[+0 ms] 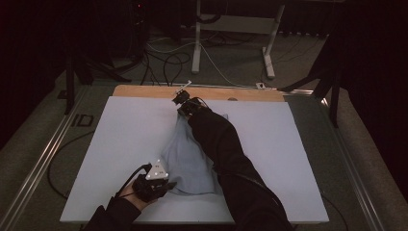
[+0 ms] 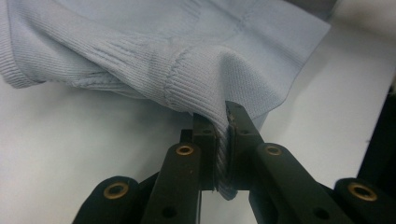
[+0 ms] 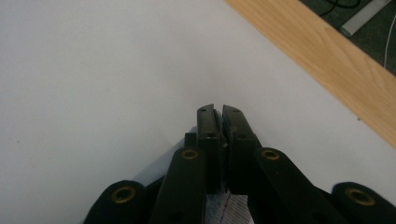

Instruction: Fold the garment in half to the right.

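Observation:
A pale blue knit garment (image 1: 185,159) lies stretched from near to far on the white sheet (image 1: 120,134). My left gripper (image 1: 161,185) is at its near end, with a hand behind it. In the left gripper view the left gripper (image 2: 224,119) is shut on a ribbed fold of the garment (image 2: 163,46), which rises out of the jaws. My right gripper (image 1: 183,102) is at the garment's far tip, and a dark sleeve (image 1: 226,154) crosses over the cloth. In the right gripper view the right gripper (image 3: 218,112) is shut, with pale cloth (image 3: 154,175) showing under and between the jaws.
A strip of bare wooden tabletop (image 1: 216,92) runs along the far edge of the sheet, also shown as the wooden tabletop (image 3: 327,60) close beyond my right gripper. Metal rails (image 1: 43,154) flank the table. Cables (image 1: 168,62) and white desk legs (image 1: 196,43) stand on the floor behind.

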### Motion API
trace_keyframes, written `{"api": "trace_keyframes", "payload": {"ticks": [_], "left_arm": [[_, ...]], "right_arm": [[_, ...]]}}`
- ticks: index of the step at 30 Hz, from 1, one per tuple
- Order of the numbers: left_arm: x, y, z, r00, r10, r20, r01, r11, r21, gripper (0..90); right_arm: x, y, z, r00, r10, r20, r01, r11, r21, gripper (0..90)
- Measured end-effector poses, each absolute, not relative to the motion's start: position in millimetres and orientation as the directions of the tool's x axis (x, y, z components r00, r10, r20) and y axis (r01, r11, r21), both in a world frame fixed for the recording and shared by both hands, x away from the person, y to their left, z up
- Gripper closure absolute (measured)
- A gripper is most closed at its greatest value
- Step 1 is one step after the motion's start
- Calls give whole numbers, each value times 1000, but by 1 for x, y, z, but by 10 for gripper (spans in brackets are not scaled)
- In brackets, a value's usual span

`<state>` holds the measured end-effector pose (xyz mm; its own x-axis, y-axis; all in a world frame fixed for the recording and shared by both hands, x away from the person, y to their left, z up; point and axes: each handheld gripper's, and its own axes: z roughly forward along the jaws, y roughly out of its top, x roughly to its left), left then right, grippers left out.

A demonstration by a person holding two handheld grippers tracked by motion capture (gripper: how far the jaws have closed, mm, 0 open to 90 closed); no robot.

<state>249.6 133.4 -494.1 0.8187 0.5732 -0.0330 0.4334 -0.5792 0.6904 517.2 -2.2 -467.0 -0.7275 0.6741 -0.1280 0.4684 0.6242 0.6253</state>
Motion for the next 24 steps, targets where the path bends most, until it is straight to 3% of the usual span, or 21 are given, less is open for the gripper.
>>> {"api": "trace_keyframes", "payload": {"ticks": [24], "left_arm": [[257, 93, -467, 884, 468, 6, 339, -648, 683, 858]], "right_arm": [[509, -42, -438, -722, 682, -114, 441, 581, 684, 870]]}}
